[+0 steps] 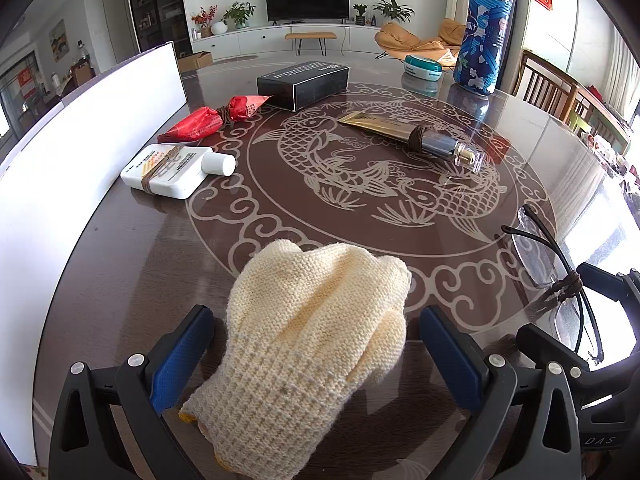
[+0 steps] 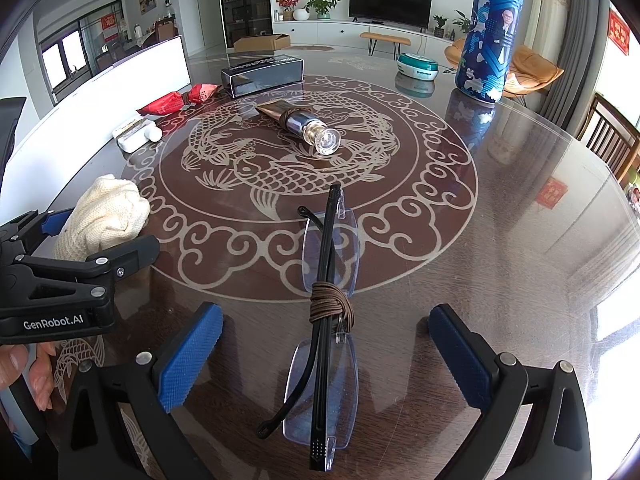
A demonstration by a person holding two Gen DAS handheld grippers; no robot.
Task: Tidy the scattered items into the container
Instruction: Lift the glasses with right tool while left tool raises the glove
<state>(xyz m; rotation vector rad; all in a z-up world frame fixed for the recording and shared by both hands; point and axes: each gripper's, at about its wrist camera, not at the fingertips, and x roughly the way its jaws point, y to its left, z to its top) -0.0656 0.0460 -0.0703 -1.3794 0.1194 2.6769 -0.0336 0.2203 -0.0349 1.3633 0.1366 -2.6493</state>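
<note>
**On the fish-patterned table, both claws spread over their items**

On the dark round table (image 1: 132, 264), near its front edge, the left claw (image 1: 316, 354) stands spread wide, its blue pads (image 1: 176, 364) on either side of a cream knitted glove (image 1: 312, 344) that lies flat between them; whether the pads touch the knit cannot be told. To its right, the right claw (image 2: 326, 354) is likewise released, with folded rimless glasses (image 2: 326, 320) lying lengthwise in the gap, clear of both pads (a brown cord is wound round their middle).

Farther in, at the centre of the carp design, a gold tube (image 1: 412, 136) with a clear cap lies on its side, its neck also cord-wrapped. At the left lie a white bottle (image 1: 172, 168) bound with cord and, beyond it, a red packet (image 1: 212, 118) tied at its waist. A black box (image 1: 302, 84) sits at the far side just beyond the packet. Far right stand a tall blue patterned canister (image 1: 482, 36) and, left of it, a low teal-lidded tin (image 1: 422, 68). A white container wall (image 1: 100, 112) runs along the table's left edge, beside the bottle and packet.
</note>
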